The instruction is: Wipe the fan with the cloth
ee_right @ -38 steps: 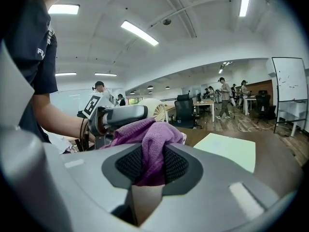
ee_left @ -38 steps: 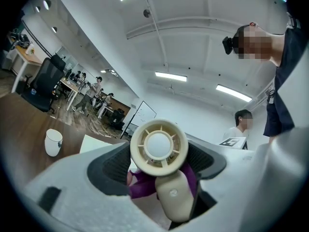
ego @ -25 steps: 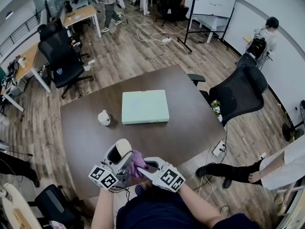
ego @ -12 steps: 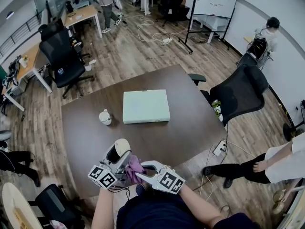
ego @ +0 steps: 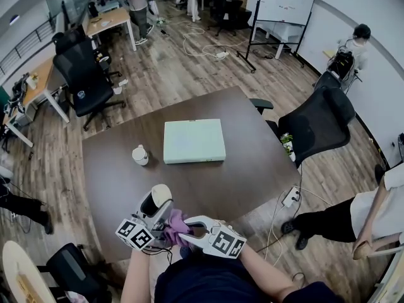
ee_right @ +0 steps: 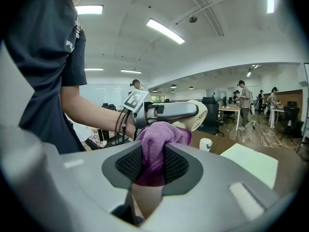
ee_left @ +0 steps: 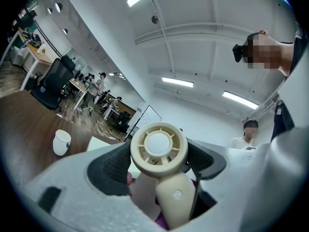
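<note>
A cream hand-held fan (ego: 156,202) stands between the jaws of my left gripper (ego: 155,221), which is shut on its handle; its round head (ee_left: 159,147) faces the left gripper view. My right gripper (ego: 181,233) is shut on a purple cloth (ego: 176,222), bunched between its pads (ee_right: 133,164). The cloth (ee_right: 158,138) lies against the side of the fan (ee_right: 196,114), just below its head and beside the left gripper's body (ee_right: 166,112). A strip of purple (ee_left: 162,222) shows behind the fan's handle. Both grippers hover close to my body over the table's near edge.
On the brown table (ego: 113,175) lie a pale green flat box (ego: 194,141) and a white cup (ego: 139,155). Black office chairs (ego: 319,122) stand round it, a power strip (ego: 290,196) lies on the floor, and a person's legs (ego: 328,223) are at the right.
The right gripper and the cloth have slid a little down and toward me along the fan. The left gripper and fan have stayed put. The person at the right has shifted.
</note>
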`<action>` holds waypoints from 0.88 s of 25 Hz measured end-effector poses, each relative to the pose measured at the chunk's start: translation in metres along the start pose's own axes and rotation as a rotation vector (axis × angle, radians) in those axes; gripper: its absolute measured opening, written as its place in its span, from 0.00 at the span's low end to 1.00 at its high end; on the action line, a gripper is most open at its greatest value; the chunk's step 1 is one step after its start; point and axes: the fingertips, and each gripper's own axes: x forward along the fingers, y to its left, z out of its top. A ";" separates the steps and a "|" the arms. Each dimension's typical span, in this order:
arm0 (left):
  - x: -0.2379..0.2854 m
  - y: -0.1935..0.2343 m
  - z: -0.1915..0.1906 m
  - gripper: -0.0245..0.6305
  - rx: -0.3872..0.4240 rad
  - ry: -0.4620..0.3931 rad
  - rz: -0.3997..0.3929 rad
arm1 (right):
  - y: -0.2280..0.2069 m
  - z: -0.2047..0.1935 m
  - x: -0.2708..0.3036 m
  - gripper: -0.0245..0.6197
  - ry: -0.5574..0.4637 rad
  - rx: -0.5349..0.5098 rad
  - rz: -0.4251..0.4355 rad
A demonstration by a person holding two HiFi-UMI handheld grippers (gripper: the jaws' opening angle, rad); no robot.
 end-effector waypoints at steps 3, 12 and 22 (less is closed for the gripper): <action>-0.001 -0.007 -0.001 0.60 0.008 0.011 -0.023 | -0.004 -0.002 0.001 0.20 0.012 0.009 -0.011; -0.001 -0.035 -0.007 0.60 0.027 0.029 -0.116 | -0.026 -0.006 -0.004 0.20 0.028 0.026 -0.072; -0.002 -0.058 -0.014 0.60 0.042 0.079 -0.225 | -0.053 -0.002 -0.010 0.20 0.020 0.025 -0.148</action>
